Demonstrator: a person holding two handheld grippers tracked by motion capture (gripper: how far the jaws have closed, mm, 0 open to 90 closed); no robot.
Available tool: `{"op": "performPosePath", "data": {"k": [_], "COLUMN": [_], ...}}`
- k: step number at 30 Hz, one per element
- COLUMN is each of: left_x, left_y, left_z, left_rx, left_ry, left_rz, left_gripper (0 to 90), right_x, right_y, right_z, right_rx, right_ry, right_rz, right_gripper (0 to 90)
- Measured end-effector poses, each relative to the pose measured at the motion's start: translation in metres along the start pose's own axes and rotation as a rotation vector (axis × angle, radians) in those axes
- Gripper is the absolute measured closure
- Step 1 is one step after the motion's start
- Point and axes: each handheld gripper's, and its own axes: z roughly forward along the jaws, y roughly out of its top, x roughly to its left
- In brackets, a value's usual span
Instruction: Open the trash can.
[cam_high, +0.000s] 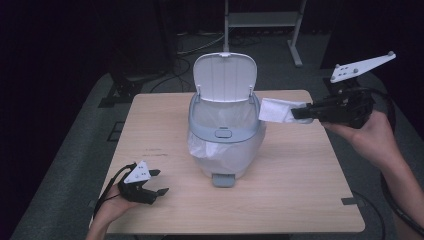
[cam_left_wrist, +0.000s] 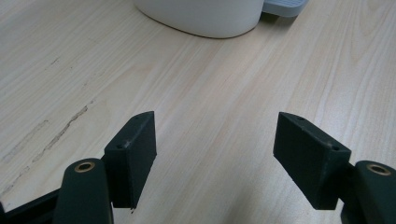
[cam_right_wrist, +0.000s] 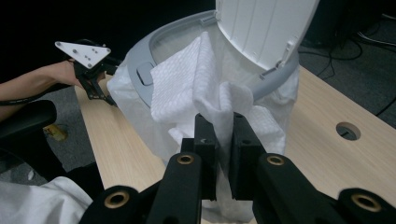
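1. My left tongs (cam_high: 156, 182) rest on the near-left part of the table (cam_high: 300, 200), spread wide with nothing between them.
2. In the middle stands the bin (cam_high: 225, 145), its lid (cam_high: 226, 77) tipped up and back, its white liner (cam_high: 202, 150) bulging over the grey rim.
3. My right tongs (cam_high: 299, 113) are clamped on a white paper towel (cam_high: 276, 110), held just right of the bin's rim, not yet above the opening.
4. Risk, as I judge it: letting go this far right drops the towel onto the table; swinging in low could snag the liner or knock the lid.
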Motion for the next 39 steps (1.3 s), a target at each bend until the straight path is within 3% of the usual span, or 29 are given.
{"op": "performPosePath", "data": {"k": [17, 39], "left_x": [0.001, 0.002], "left_y": [0.000, -0.003], "left_z": [-0.001, -0.005], "left_rx": [-0.007, -0.010], "left_ry": [0.004, 0.017], "left_rz": [-0.001, -0.003], "left_gripper": [29.0, 28.8], "right_x": [0.011, 0.020], "right_y": [0.033, 0.071], "right_z": [0.003, 0.050], "right_rx": [-0.005, 0.038], "right_ry": [0.027, 0.099], "right_rz": [-0.038, -0.075], "right_gripper": [82.9, 82.6]}}
